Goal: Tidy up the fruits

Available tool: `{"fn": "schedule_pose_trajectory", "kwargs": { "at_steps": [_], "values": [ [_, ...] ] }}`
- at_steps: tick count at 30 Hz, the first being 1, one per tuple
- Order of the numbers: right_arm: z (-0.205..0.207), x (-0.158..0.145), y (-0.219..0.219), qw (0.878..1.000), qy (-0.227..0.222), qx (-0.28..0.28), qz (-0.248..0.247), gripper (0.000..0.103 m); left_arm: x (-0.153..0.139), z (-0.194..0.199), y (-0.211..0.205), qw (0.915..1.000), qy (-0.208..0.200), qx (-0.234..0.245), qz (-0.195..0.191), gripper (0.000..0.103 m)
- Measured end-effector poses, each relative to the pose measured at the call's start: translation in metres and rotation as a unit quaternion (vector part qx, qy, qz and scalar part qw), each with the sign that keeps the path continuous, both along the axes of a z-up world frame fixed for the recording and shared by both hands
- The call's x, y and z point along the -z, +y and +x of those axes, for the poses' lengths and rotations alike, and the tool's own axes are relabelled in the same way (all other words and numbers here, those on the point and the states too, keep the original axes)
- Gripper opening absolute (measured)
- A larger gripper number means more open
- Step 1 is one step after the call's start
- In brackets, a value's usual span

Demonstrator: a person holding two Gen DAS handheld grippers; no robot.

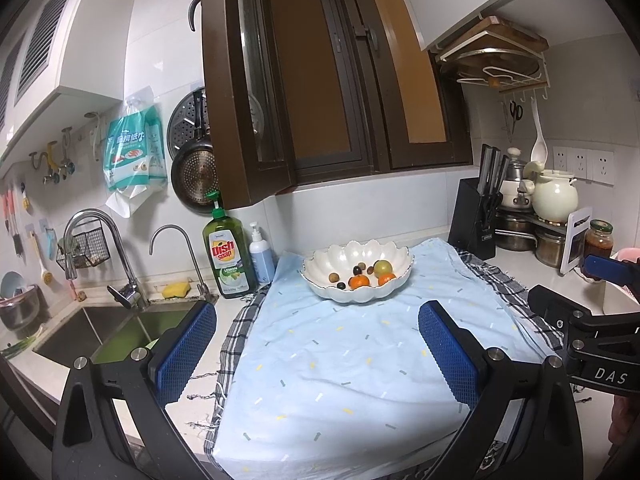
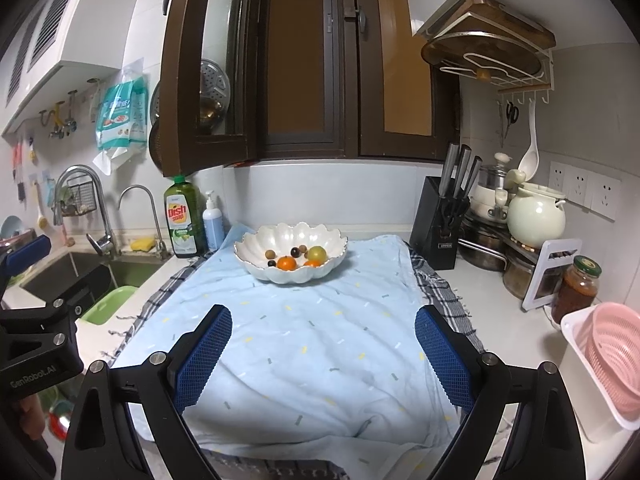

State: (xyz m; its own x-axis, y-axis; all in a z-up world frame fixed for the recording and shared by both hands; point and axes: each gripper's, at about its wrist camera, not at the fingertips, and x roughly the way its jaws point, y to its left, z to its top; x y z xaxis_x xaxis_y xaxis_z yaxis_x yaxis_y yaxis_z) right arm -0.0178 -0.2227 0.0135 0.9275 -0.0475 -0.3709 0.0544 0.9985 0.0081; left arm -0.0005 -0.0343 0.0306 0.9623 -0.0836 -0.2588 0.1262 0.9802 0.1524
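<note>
A white scalloped bowl [image 1: 356, 294] stands at the far end of a light blue cloth [image 1: 340, 368]; it also shows in the right wrist view [image 2: 256, 246]. It holds two oranges [image 1: 359, 281], a green-yellow fruit [image 1: 383, 267] and several small dark and brown fruits [image 1: 356, 269]. My left gripper [image 1: 318, 340] is open and empty, above the near part of the cloth, well short of the bowl. My right gripper [image 2: 324, 354] is open and empty too, beside it over the cloth.
A sink [image 1: 104, 332] with taps lies to the left, with a dish soap bottle [image 1: 228, 256] at its corner. A knife block [image 2: 438, 220], pots, a jar [image 2: 576, 288] and a pink strainer [image 2: 612, 356] stand at the right. An open cabinet door [image 1: 240, 80] hangs above.
</note>
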Motion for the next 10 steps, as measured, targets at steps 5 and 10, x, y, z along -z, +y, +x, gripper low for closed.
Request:
{"fn": "schedule_pose_trajectory", "kwargs": {
  "at_steps": [5, 10],
  "values": [
    [0.0003, 0.0002, 0.0005, 1.0, 0.0, 0.001, 0.0, 0.094, 0.0004, -0.0011, -0.0001, 1.0, 0.005, 0.004, -0.005, 0.103],
    [0.0001, 0.0004, 0.0001, 1.0, 0.001, 0.001, -0.001, 0.094, 0.0011, -0.0013, -0.0015, 0.9999, 0.009, 0.003, -0.006, 0.103]
  ]
}}
